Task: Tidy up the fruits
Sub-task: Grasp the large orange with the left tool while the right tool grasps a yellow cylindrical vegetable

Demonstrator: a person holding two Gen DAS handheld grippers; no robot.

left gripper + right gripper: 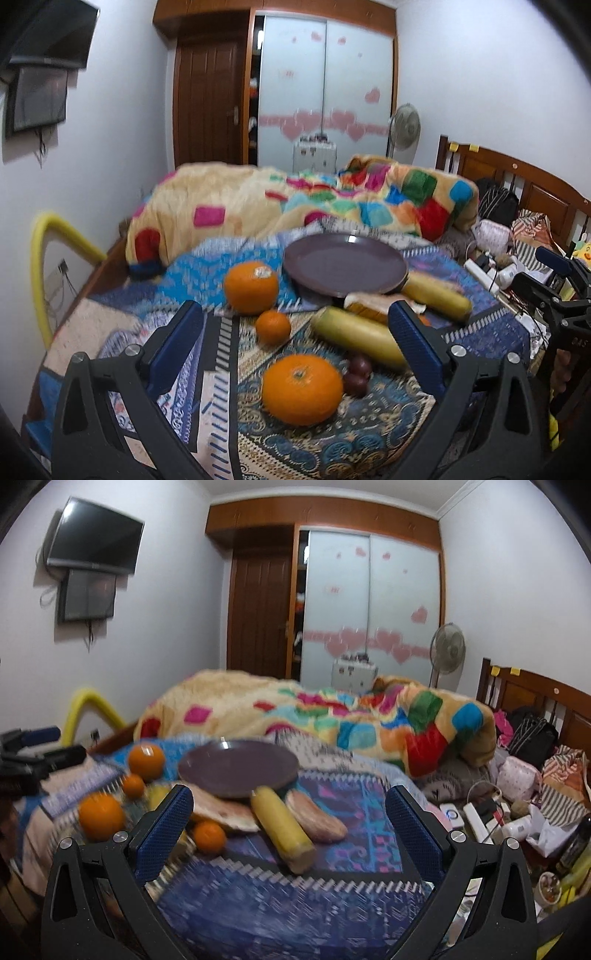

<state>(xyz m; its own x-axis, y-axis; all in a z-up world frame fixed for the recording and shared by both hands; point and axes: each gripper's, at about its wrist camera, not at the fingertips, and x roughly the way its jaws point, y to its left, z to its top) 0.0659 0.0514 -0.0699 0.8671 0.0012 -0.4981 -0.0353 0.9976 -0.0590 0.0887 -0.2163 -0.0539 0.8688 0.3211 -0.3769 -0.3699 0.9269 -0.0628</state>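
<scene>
Fruit lies on a patterned blanket on a bed. A big orange (302, 388) sits nearest my open left gripper (295, 314), with two dark plums (357, 373) at its right. A small orange (273, 327), a stickered orange (251, 287) and two yellow bananas (360, 336) lie nearer the empty purple plate (345, 264). My open right gripper (288, 797) hovers over a banana (282, 825) and a pinkish fruit (316, 818) in front of the plate (238, 768). Oranges (101, 816) lie to its left. The other gripper (554, 291) shows at the right edge.
A bunched colourful quilt (303, 201) lies behind the plate. Bags, a power strip (484, 818) and clutter fill the right side by the wooden headboard (524, 184). A yellow padded rail (44, 258) stands at the left bed edge. A wardrobe and fan stand beyond.
</scene>
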